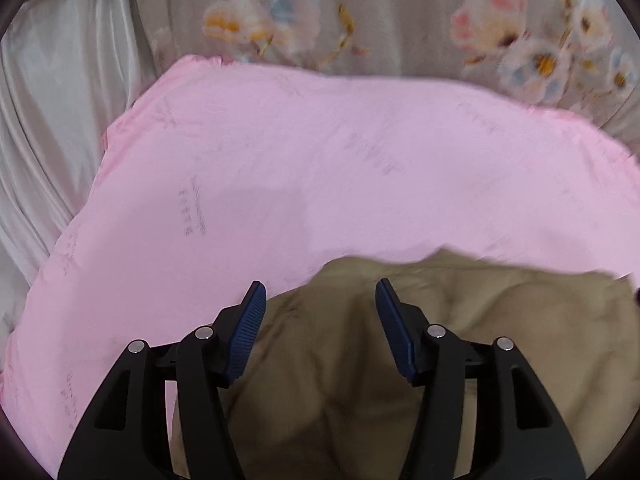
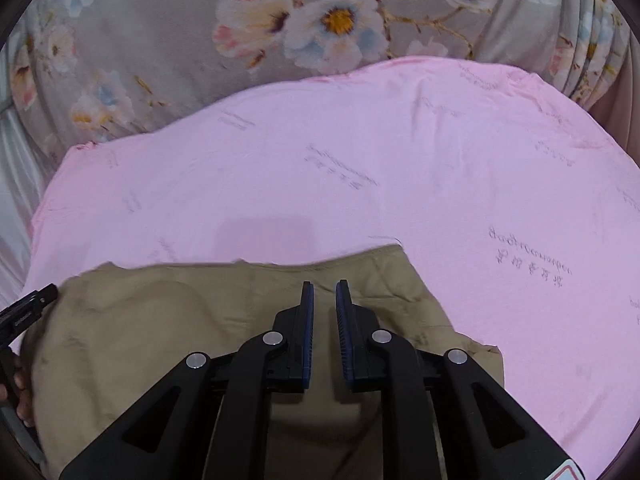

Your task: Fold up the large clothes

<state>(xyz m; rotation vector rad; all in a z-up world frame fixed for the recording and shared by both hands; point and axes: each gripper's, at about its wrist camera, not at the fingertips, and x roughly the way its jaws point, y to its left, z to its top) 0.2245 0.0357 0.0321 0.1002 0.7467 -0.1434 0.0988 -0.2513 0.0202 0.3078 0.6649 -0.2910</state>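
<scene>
A tan garment [image 1: 360, 360] lies bunched on a pink sheet [image 1: 280, 160] at the near side. My left gripper [image 1: 320, 292] is open and hovers over the garment's left part, holding nothing. In the right wrist view the same tan garment [image 2: 160, 320] lies on the pink sheet [image 2: 400, 160]. My right gripper [image 2: 325, 286] stands over its right part with its jaws close together and a narrow gap between them; no cloth shows between the pads. The left gripper's body shows at the left edge of the right wrist view [image 2: 24, 312].
A grey floral bedcover [image 2: 200, 20] lies beyond the pink sheet. Pale satin fabric [image 1: 48, 120] hangs at the left. The pink sheet has faint printed lettering [image 2: 528, 256].
</scene>
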